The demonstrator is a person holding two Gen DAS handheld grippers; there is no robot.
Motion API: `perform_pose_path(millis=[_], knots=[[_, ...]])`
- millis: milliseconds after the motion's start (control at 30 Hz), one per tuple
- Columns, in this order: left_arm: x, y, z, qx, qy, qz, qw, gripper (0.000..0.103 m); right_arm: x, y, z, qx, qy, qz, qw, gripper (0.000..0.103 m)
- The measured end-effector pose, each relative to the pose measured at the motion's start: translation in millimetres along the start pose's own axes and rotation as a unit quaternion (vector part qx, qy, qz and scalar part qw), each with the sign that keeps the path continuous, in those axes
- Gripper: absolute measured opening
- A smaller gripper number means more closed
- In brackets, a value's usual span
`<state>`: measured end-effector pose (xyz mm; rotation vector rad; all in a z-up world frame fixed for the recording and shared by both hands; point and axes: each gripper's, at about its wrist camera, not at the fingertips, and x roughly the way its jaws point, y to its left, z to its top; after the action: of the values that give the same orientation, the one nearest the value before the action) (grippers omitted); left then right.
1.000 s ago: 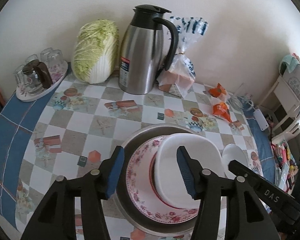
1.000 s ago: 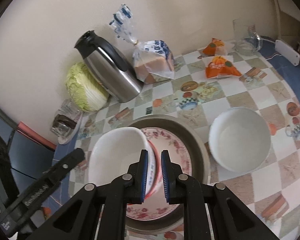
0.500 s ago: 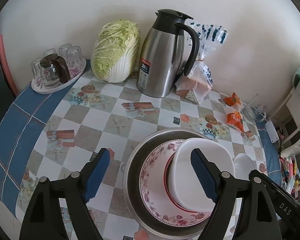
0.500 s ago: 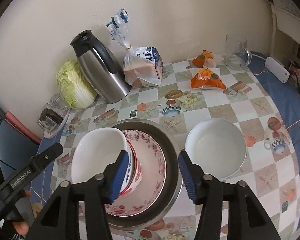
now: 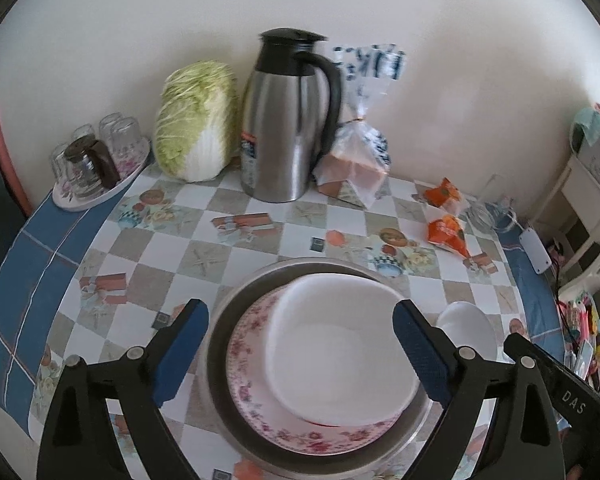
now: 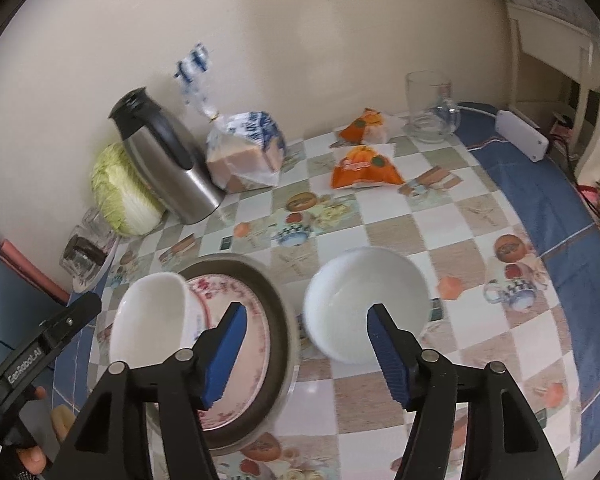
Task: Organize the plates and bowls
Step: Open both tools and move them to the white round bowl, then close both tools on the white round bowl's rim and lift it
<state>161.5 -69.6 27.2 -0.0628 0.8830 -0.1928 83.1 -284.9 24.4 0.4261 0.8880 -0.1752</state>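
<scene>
A stack sits near the table's front: a metal pan (image 5: 236,360) (image 6: 278,312), a pink floral plate (image 5: 252,376) (image 6: 256,320) and a white bowl (image 5: 332,360) (image 6: 152,316) with a red-printed side on top. My left gripper (image 5: 300,354) is open, its jaws wide on either side of the stack above it. A second white bowl (image 6: 364,300) (image 5: 468,328) stands alone on the table to the right of the stack. My right gripper (image 6: 306,356) is open and empty, above the gap between the stack and this bowl.
Along the wall stand a tray of glasses (image 5: 96,172), a napa cabbage (image 5: 196,124), a steel thermos jug (image 5: 288,120), a bagged loaf (image 5: 356,160), two orange snack packs (image 6: 360,164), a glass mug (image 6: 428,108) and a white power strip (image 6: 520,136).
My right gripper opened, let go of the bowl's rim on the stack, and moved right toward the lone bowl. My left gripper opened wider and drew back over the stack.
</scene>
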Motion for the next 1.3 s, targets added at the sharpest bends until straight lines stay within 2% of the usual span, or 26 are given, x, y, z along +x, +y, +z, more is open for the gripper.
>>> perform_pose_path(millis=[267, 433, 633, 767, 933, 1000, 1100, 1200, 1300], knots=[[1.0, -62.1, 4.6, 0.072, -0.001, -0.027, 0.9970, 0.094, 10.1, -53.0, 2.5, 0.047, 0.008, -0.018, 0.999, 0.067], [11.9, -114.2, 11.1, 0.138, 0.009, -0.045, 0.9894, 0.094, 32.1, -87.4, -1.0, 0.085, 0.033, -0.034, 0.995, 0.067], [55.0, -166.2, 9.2, 0.194, 0.065, -0.051, 0.9774, 0.093, 57.6, -95.6, -5.8, 0.094, 0.060, -0.022, 0.994, 0.055], [87.4, -185.0, 3.6, 0.214, 0.104, -0.045, 0.9701, 0.080, 69.8, -95.6, -9.3, 0.098, 0.073, -0.022, 0.992, 0.049], [117.0, -188.9, -4.7, 0.210, 0.142, -0.037, 0.9666, 0.073, 81.0, -100.0, -13.6, 0.107, 0.088, -0.025, 0.990, 0.039], [126.2, -188.3, -8.1, 0.205, 0.153, -0.035, 0.9660, 0.065, 82.8, -102.3, -14.3, 0.112, 0.091, -0.024, 0.989, 0.033], [137.5, -186.8, -13.6, 0.202, 0.167, -0.029, 0.9647, 0.062, 83.7, -105.4, -13.8, 0.117, 0.091, -0.028, 0.989, 0.032], [145.9, -185.8, -19.5, 0.200, 0.179, -0.029, 0.9629, 0.051, 83.4, -106.5, -14.2, 0.120, 0.091, -0.021, 0.988, 0.028], [148.9, -187.1, -24.3, 0.202, 0.185, -0.031, 0.9613, 0.047, 82.0, -105.1, -13.4, 0.114, 0.086, -0.024, 0.989, 0.024]])
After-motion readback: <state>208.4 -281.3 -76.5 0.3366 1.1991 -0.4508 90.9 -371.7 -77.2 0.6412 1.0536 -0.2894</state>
